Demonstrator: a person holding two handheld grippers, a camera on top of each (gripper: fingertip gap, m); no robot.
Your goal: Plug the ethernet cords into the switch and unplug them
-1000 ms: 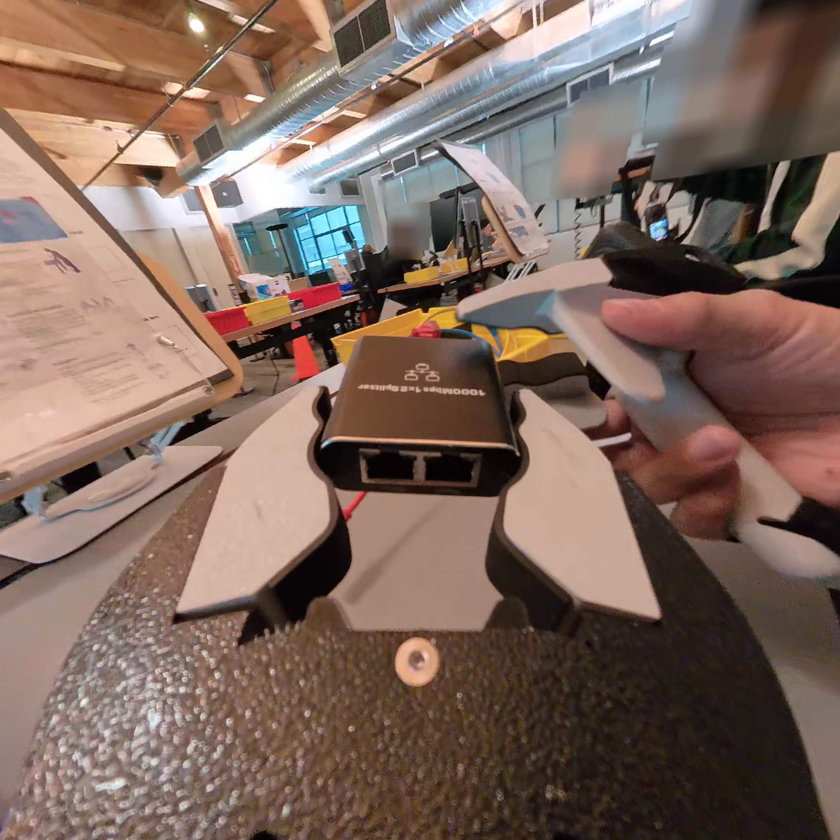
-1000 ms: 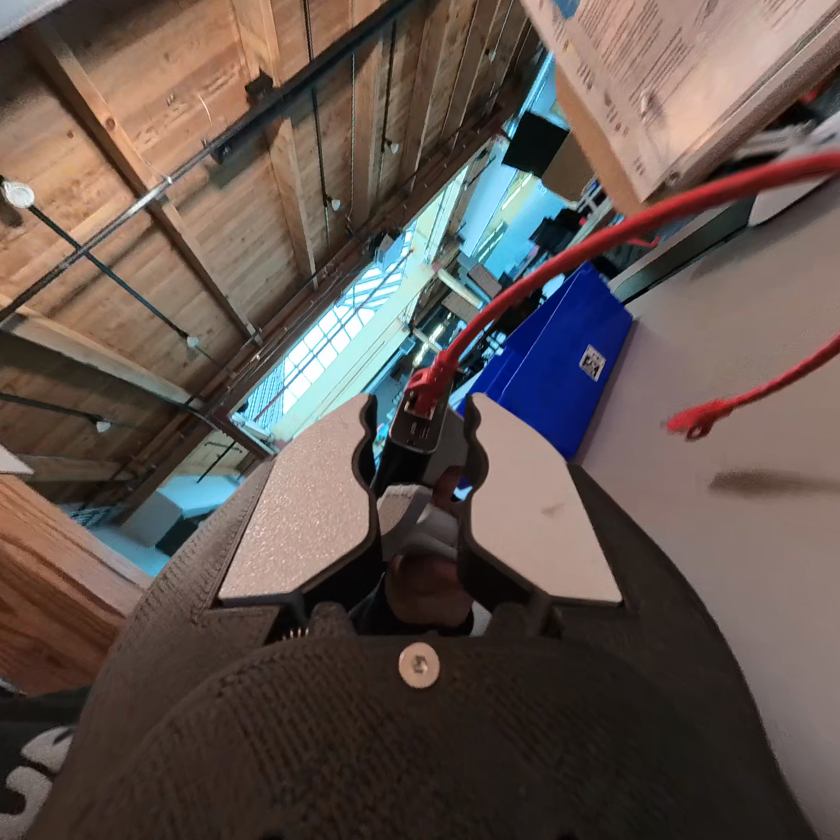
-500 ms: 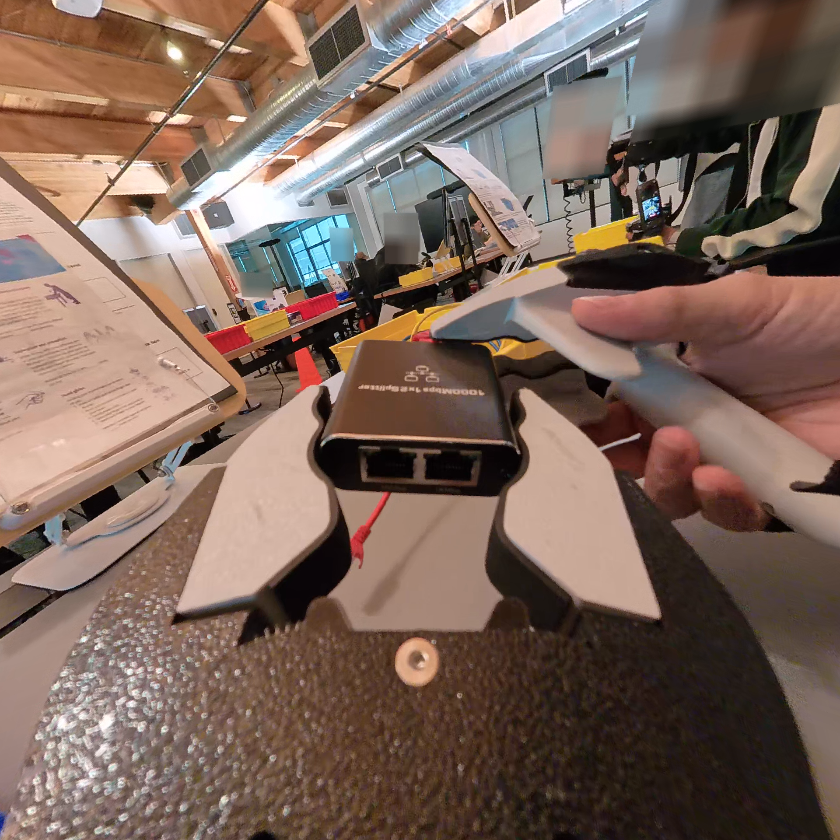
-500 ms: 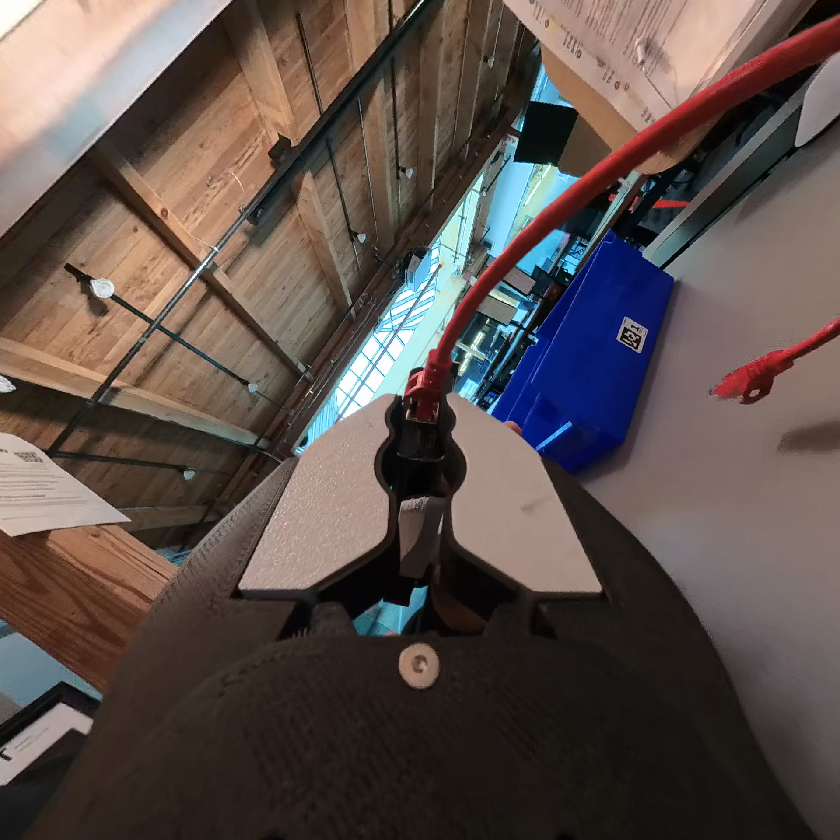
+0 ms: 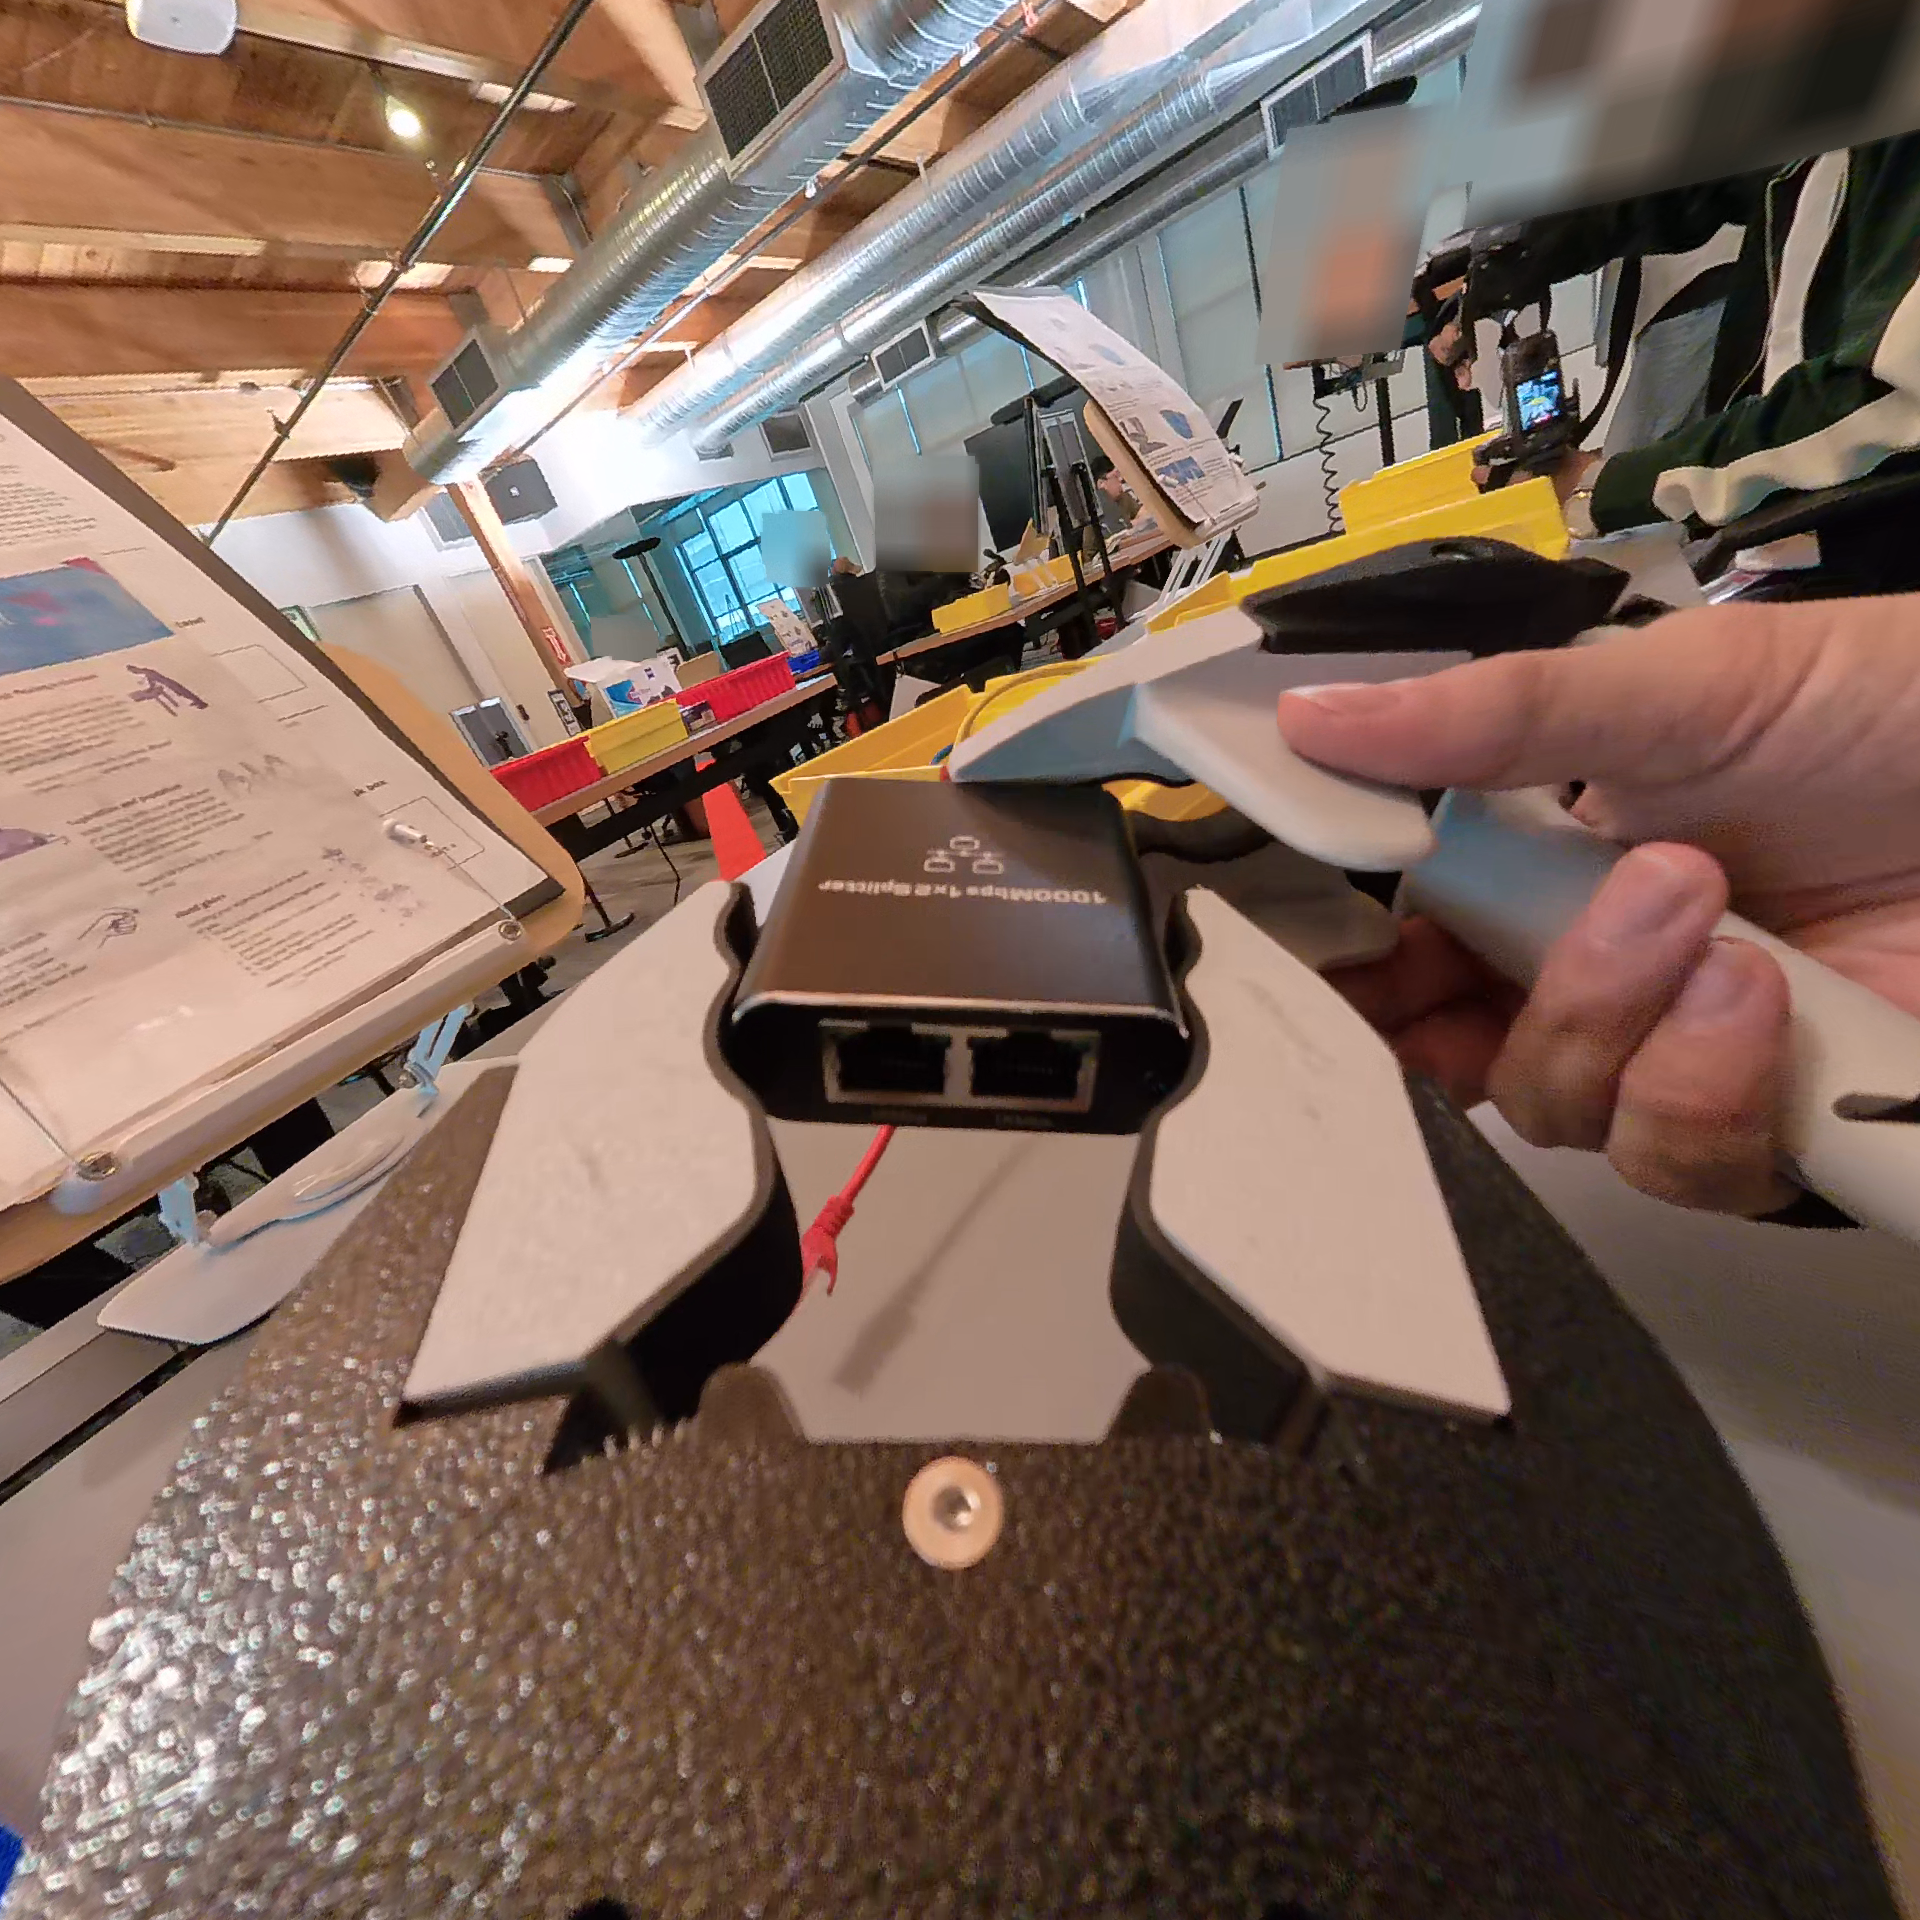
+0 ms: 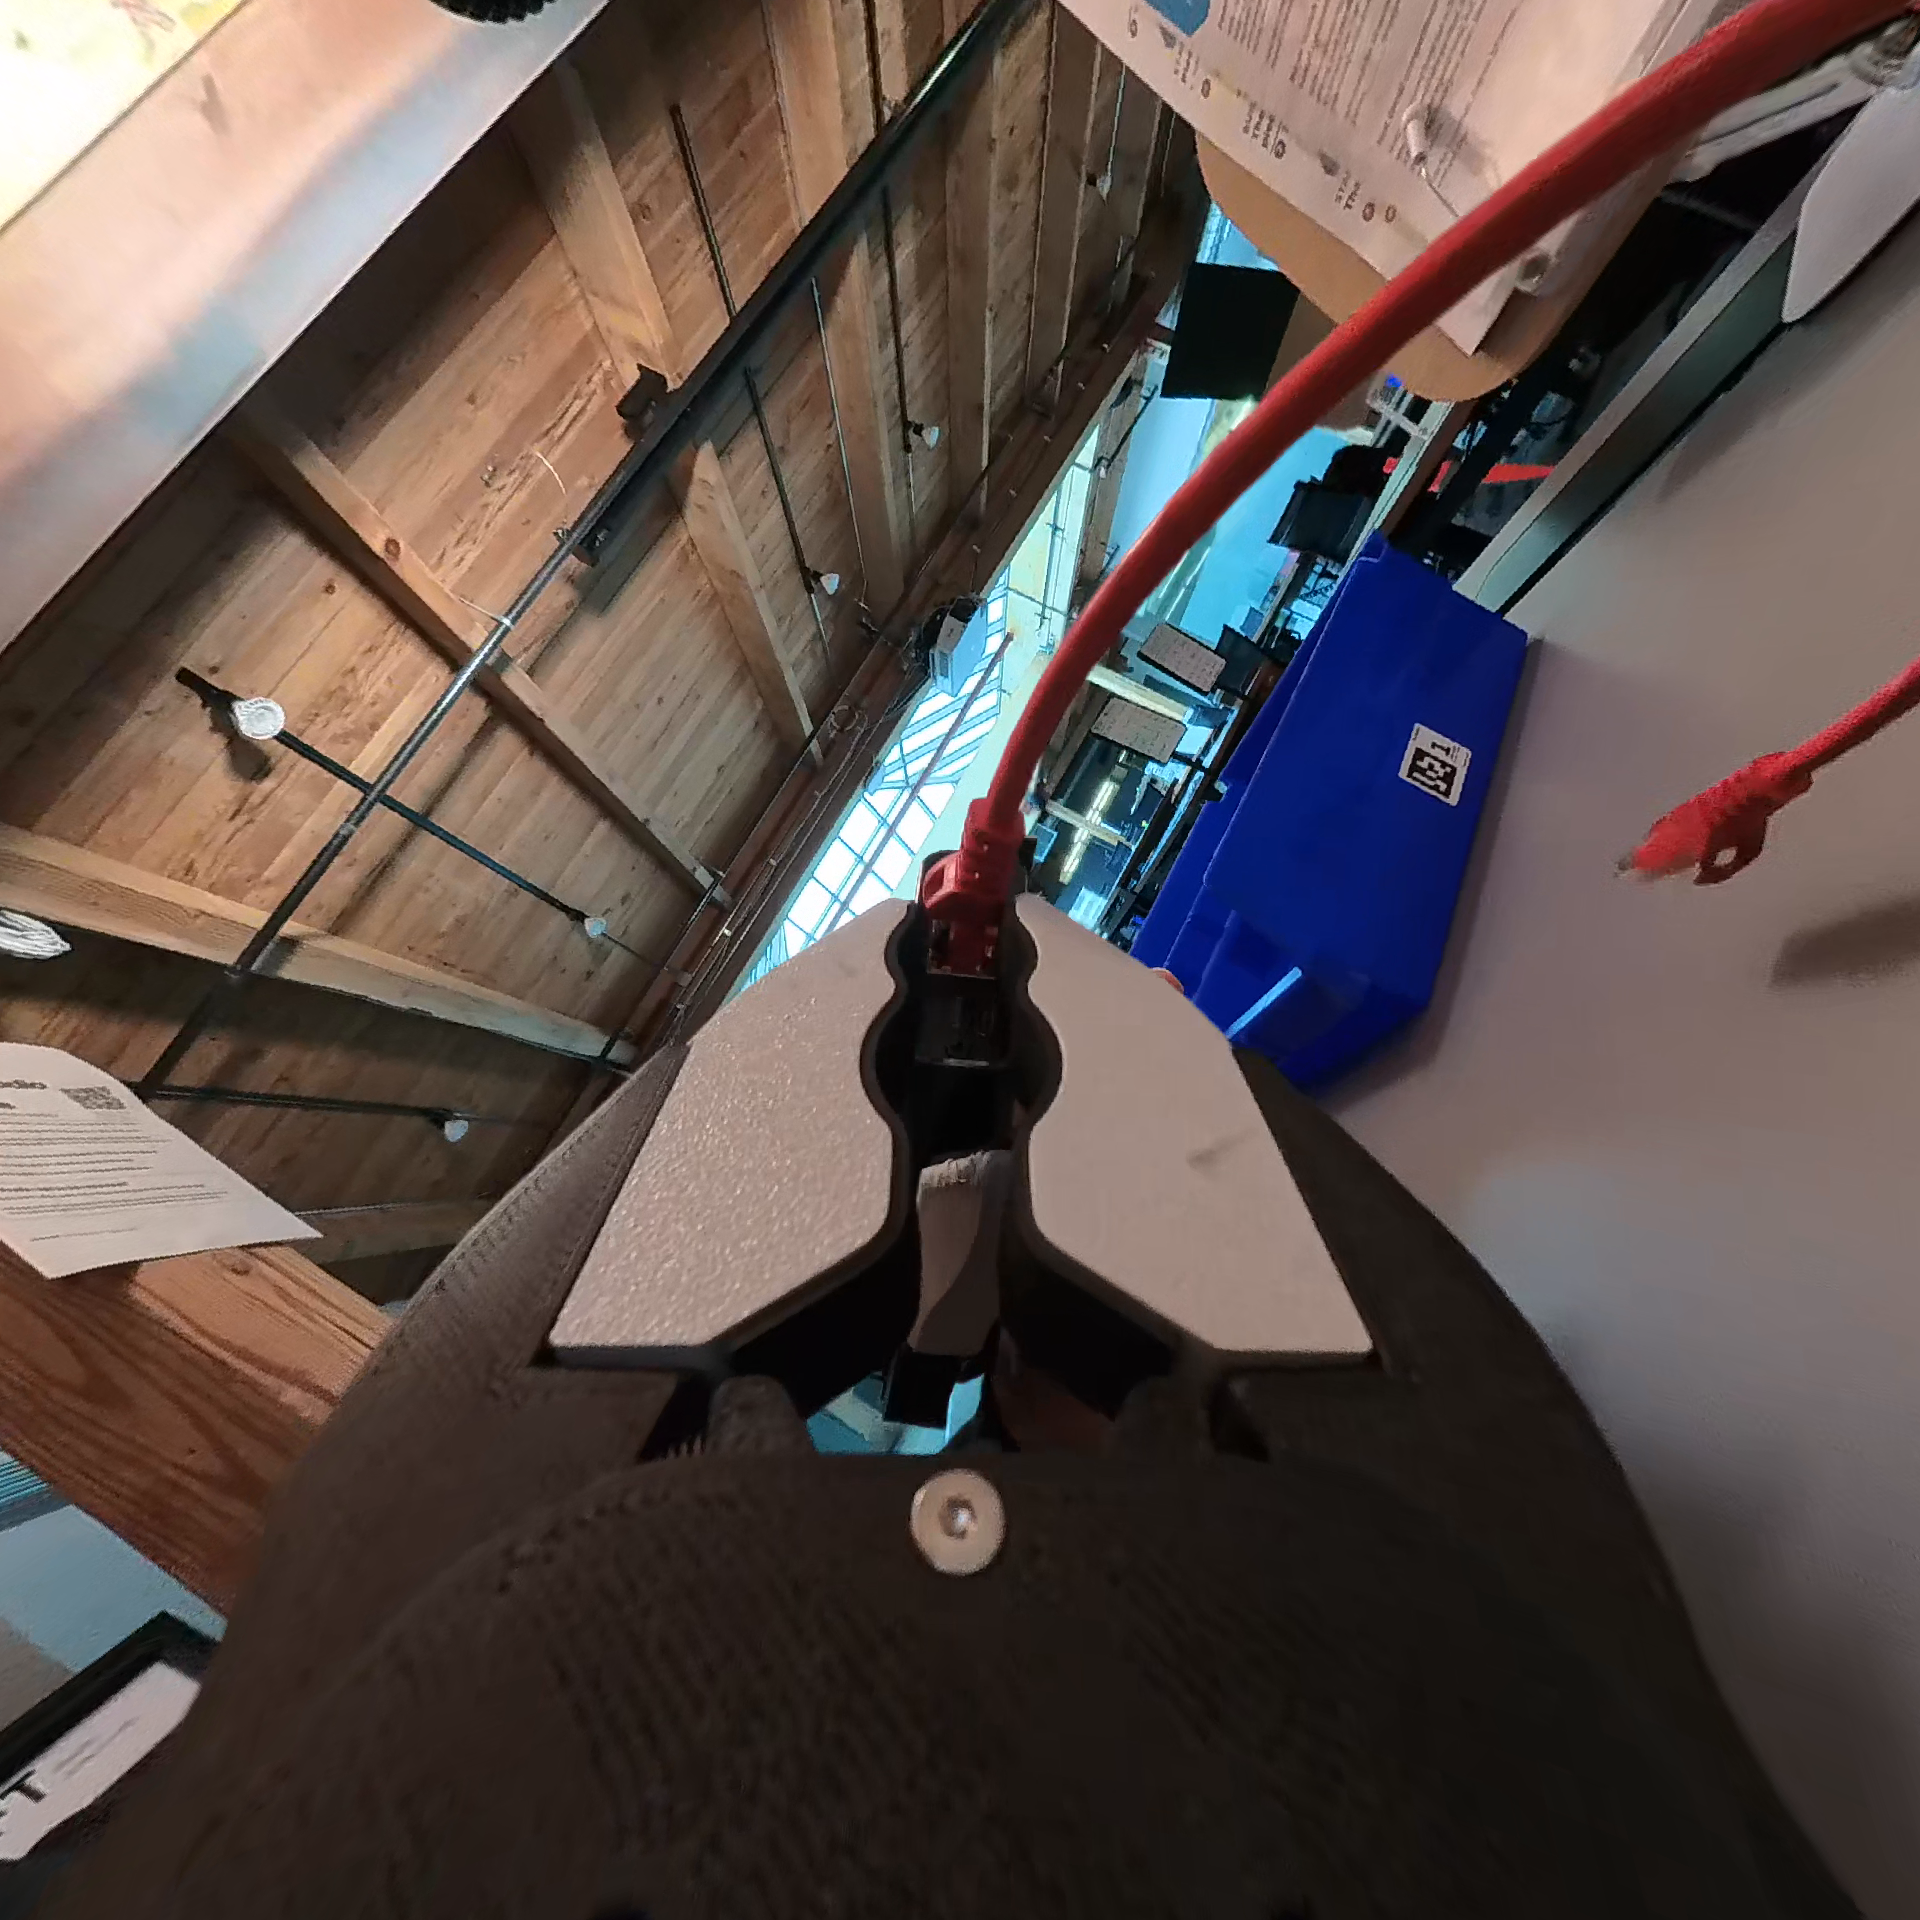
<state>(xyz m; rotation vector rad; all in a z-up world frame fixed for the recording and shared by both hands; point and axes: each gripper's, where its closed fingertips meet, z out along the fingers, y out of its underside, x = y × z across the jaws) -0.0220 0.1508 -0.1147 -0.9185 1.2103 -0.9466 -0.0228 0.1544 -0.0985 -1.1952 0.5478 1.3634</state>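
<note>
My left gripper [image 5: 956, 906] is shut on the black switch [image 5: 966, 935] and holds it above the table. Its two near ports face the camera and are empty. My right gripper [image 6: 964, 920] is shut on the red plug [image 6: 961, 894] of a red ethernet cord [image 6: 1143, 540] at the switch's far end [image 6: 961, 1029]. How deep the plug sits is hidden. In the left wrist view the right gripper's fingers [image 5: 1091, 717], held by a hand [image 5: 1662, 831], reach over the switch's far end. A second red cord end [image 5: 831, 1236] hangs loose below the switch; it also shows in the right wrist view [image 6: 1714, 821].
A document stand with a clear-covered sheet [image 5: 208, 883] stands at the left on the grey table [image 5: 1662, 1403]. A blue bin [image 6: 1351, 831] sits at the table's edge. Yellow bins [image 5: 894, 748] lie beyond the switch. A person in a green and white jacket [image 5: 1766, 364] stands at the back right.
My right gripper's fingers have closed from wide apart onto the red plug at the switch's far end. The left gripper still holds the switch. The loose cord end has come into view below it.
</note>
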